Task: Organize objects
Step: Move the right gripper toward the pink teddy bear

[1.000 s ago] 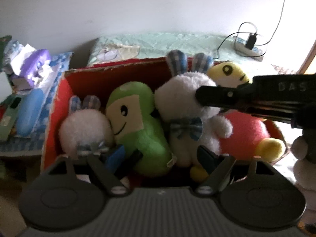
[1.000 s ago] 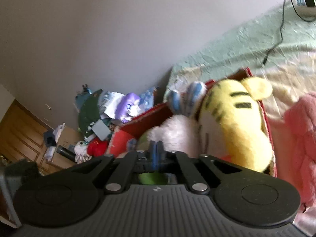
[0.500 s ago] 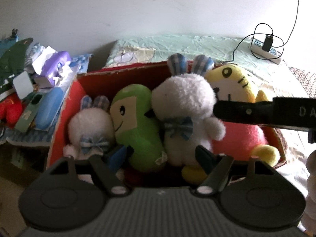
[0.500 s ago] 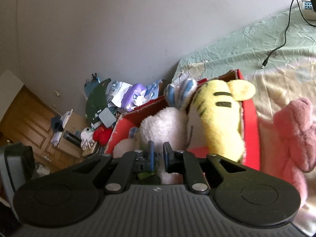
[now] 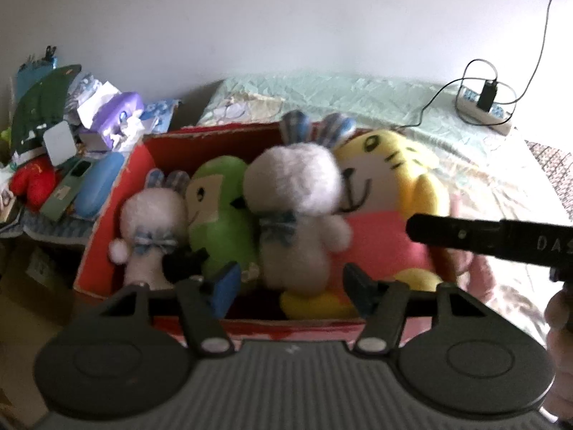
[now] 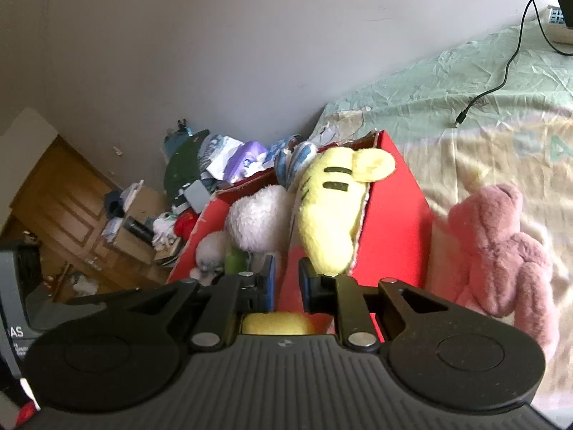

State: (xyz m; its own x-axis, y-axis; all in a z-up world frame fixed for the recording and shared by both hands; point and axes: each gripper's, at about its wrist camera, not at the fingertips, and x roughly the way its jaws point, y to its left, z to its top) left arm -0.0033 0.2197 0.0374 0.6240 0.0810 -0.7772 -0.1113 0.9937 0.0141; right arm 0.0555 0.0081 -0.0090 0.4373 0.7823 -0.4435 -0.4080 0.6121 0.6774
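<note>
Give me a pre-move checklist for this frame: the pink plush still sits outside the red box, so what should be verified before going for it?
1. Right gripper empty: ok, jaws a little apart with nothing between them.
2. Left gripper empty: ok, jaws wide open.
3. Pink plush reachable: ok, it lies on the bed beside the red box, uncovered.
4. Room in the box: not ok, the small bunny, green plush, big bunny and tiger fill it side by side.
5. Cable clear of the path: ok, it lies farther back on the bed.
</note>
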